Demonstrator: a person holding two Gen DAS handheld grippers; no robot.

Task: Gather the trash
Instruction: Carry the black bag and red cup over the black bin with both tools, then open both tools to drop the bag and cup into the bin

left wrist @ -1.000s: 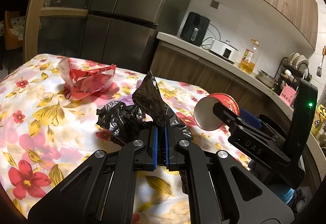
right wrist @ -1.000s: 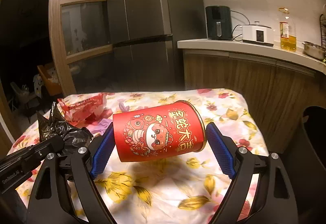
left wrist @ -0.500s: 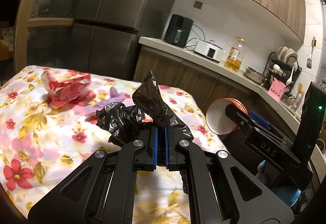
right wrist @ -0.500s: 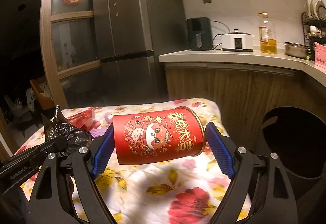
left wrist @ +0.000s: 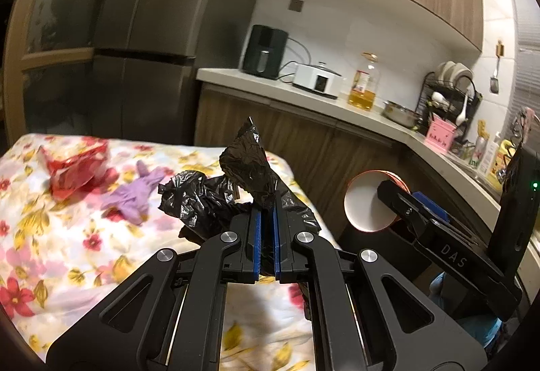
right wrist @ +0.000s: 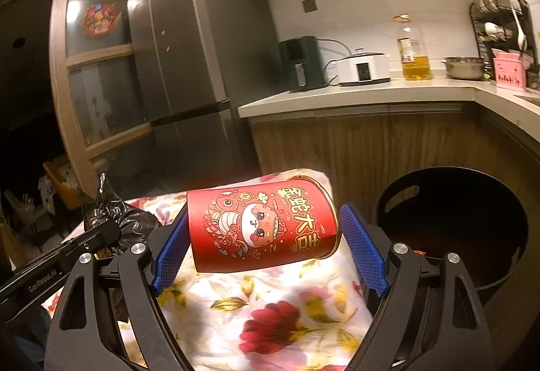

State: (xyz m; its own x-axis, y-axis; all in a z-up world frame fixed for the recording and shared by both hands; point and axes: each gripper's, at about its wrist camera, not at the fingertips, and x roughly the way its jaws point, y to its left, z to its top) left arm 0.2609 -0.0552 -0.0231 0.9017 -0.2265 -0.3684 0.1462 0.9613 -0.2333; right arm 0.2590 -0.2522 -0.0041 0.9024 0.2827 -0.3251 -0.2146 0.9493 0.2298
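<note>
My left gripper (left wrist: 265, 222) is shut on a crumpled black plastic bag (left wrist: 236, 182), held above the flowered tablecloth (left wrist: 50, 236). My right gripper (right wrist: 263, 242) is shut on a red paper cup (right wrist: 260, 229) with a cartoon print, held sideways above the table's right end; the cup's white bottom also shows in the left wrist view (left wrist: 369, 202). A black round bin (right wrist: 455, 222) stands open to the right of the table. A red wrapper (left wrist: 74, 165) and a purple glove (left wrist: 131, 195) lie on the cloth.
A wooden kitchen counter (right wrist: 371, 97) runs behind, with an air fryer (right wrist: 302, 63), a cooker (right wrist: 364, 69) and an oil bottle (right wrist: 413, 57). A tall grey fridge (right wrist: 195, 50) stands at the back left.
Both grippers have swung right with their loads, away from the table's middle. The black bin has come into the right wrist view beside the cup.
</note>
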